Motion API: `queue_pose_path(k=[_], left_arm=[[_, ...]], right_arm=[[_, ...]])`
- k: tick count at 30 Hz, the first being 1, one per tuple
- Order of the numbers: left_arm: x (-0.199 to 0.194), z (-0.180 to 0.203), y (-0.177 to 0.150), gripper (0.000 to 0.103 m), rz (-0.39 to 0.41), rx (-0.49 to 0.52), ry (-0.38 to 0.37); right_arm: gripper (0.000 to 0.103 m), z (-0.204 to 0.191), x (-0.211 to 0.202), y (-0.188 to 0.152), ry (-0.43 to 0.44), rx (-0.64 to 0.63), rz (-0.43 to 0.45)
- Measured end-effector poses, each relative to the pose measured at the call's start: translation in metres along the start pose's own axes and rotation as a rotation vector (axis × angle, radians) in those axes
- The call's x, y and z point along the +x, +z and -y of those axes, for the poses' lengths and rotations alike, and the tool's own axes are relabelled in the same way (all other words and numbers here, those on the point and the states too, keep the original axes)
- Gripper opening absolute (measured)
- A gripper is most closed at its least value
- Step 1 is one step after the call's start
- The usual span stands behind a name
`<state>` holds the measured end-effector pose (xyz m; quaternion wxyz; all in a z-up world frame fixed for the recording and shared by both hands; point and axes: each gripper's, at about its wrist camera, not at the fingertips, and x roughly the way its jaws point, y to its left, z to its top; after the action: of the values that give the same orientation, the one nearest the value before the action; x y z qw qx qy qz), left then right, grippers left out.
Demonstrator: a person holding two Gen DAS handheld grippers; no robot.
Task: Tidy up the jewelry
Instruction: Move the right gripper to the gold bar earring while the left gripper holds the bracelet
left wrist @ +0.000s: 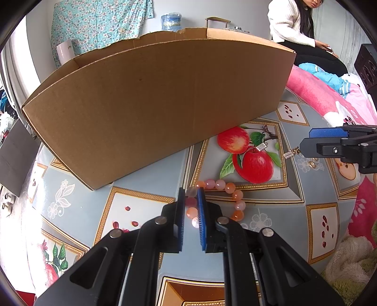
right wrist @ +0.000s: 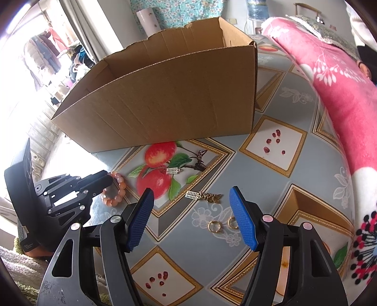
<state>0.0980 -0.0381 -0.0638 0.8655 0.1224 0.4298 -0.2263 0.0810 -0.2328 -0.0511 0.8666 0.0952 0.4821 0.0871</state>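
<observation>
On a glossy printed tablecloth (right wrist: 278,98) of grey-blue panels, gilt frames and red apples, the right gripper (right wrist: 192,217) hangs with its black arms spread and its blue, ribbed pads standing well apart, nothing between them. Just beyond the pads lie two small gold hoop earrings (right wrist: 221,225), thin smooth rings side by side on a white flower motif. A little farther out rests a gold rectangular lattice charm (right wrist: 192,195) joined to a dark brass butterfly pendant (right wrist: 213,198), and beyond that a second lattice charm (right wrist: 172,170) lies on the printed apples.

Toward the cloth's left side, the left gripper (left wrist: 191,207) is clamped on a bead bracelet (left wrist: 225,199), its narrow jaws nearly together with round, translucent pink and orange beads pinched between the pads; the remaining loop of beads curves out to the right and lies on the cloth.

Behind all the jewelry stands an open cardboard box (right wrist: 165,101), plain brown corrugated board with a ragged, torn back rim; as much of its inside as shows holds nothing. A pink floral fleece blanket (right wrist: 329,89) is heaped along the cloth's right edge, and a seated person in a white knitted sweater (left wrist: 289,21) is at the far right.
</observation>
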Motion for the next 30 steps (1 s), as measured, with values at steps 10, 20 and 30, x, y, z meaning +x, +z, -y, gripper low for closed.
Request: queue_pose_path(k=[10,20,30], left_arm=[[0.0,0.0,0.0,0.01,0.0,-0.002,0.0],[0.0,0.0,0.0,0.01,0.0,-0.001,0.0],[0.0,0.0,0.0,0.01,0.0,-0.001,0.001]], right_arm=[[0.063,-0.007,0.007,0.002,0.001,-0.009,-0.007],[0.063,-0.015,0.01,-0.001,-0.015,-0.018,-0.01],[0.064,-0.014,0.01,-0.004,-0.021,-0.017,-0.011]])
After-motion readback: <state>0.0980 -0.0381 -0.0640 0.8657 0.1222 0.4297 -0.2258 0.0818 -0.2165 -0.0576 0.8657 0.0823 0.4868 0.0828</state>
